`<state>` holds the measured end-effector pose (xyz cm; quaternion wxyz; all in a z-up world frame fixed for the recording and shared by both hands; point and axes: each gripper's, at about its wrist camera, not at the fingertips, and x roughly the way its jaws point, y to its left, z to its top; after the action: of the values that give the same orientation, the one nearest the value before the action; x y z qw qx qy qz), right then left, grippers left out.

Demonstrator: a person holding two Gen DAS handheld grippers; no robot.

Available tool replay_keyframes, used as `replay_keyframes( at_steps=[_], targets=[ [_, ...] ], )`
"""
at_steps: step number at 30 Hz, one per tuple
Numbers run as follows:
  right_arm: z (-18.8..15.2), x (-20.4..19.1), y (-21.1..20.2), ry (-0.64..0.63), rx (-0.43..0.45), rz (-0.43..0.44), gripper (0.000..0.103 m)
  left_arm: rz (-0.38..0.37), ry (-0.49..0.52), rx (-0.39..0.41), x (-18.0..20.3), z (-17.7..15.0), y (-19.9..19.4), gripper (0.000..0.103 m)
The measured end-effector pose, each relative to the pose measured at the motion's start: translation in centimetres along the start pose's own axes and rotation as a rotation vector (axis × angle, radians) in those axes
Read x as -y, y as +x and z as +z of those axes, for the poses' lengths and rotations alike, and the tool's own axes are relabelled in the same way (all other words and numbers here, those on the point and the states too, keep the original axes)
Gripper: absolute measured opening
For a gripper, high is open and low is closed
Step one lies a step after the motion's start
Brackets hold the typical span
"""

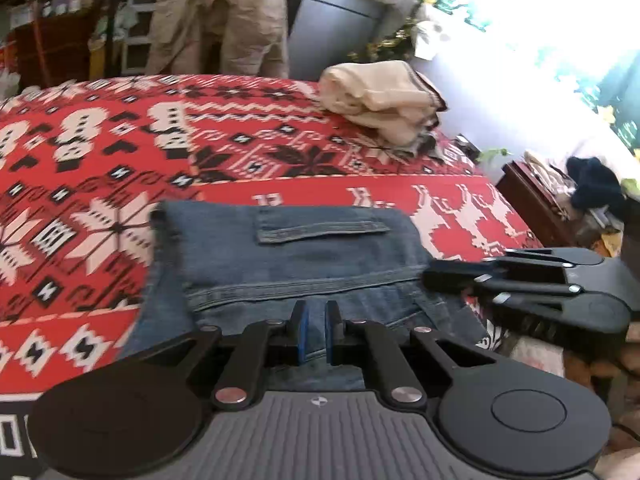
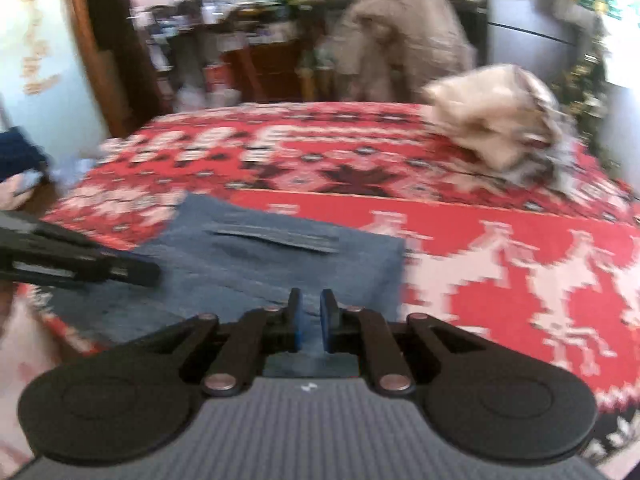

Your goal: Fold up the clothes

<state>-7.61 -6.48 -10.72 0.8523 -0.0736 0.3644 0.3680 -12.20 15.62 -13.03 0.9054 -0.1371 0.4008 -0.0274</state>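
A folded pair of blue jeans (image 1: 304, 256) lies on the red patterned bedspread (image 1: 100, 152), back pocket flap up. My left gripper (image 1: 317, 330) hovers over the near edge of the jeans. Its blue pads (image 1: 303, 334) are drawn together to a thin slit, with denim showing behind them and nothing pinched that I can see. My right gripper (image 2: 310, 320) is over the same near edge of the jeans (image 2: 280, 256), further right. Its pads (image 2: 329, 320) stand slightly apart and do not press on the cloth. Each gripper shows at the edge of the other's view, the right one (image 1: 432, 276) and the left one (image 2: 140, 272).
A cream folded garment (image 1: 384, 100) lies at the far right corner of the bed. A beige jacket (image 1: 224, 20) hangs over a chair behind the bed. A dark wooden side table (image 1: 536, 196) with clutter stands to the right. The right wrist view is motion-blurred.
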Motion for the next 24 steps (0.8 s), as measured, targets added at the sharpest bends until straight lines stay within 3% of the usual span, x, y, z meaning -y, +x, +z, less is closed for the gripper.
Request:
replay_keyframes(
  at_steps=[3,11,13,14,18,20,21,22,24],
  targets=[
    [-0.1,-2.1,1.4,-0.078,-0.018,0.013,0.012,0.054,0.034,-0.012,0.5,-0.6,1.3,0.007],
    [-2.0,-0.1,1.1,-0.04,-0.059,0.018,0.004,0.055,-0.084,-0.048,-2.4,-2.8,-0.1,0.003],
    [-2.1,0.1,0.8,-0.053,-0.074,-0.036,0.01,0.059,-0.091,-0.048,-2.6,-2.9,-0.4,0.003],
    [-2.2,0.4,0.6,-0.051,-0.079,-0.05,0.021,0.062,-0.089,-0.05,-2.5,-2.9,-0.4,0.003],
    [-2.5,2.3,-0.1,0.025,-0.095,-0.01,0.023,0.097,-0.032,-0.049,-1.5,-2.9,-0.6,0.003],
    [-2.5,2.0,-0.7,-0.008,-0.097,-0.03,0.023,0.111,-0.004,-0.044,-0.9,-2.9,-1.1,0.003],
    [-2.5,1.8,-1.1,-0.022,-0.095,-0.039,0.02,0.118,0.005,-0.034,-0.7,-3.0,-1.4,0.003],
    [-2.3,1.7,-1.5,-0.025,-0.087,-0.038,0.008,0.112,0.011,-0.023,-0.5,-3.0,-1.8,0.004],
    [-1.8,1.8,-2.2,-0.021,-0.058,-0.029,0.003,0.089,0.012,0.007,-0.1,-2.8,-2.2,0.005]
  ],
)
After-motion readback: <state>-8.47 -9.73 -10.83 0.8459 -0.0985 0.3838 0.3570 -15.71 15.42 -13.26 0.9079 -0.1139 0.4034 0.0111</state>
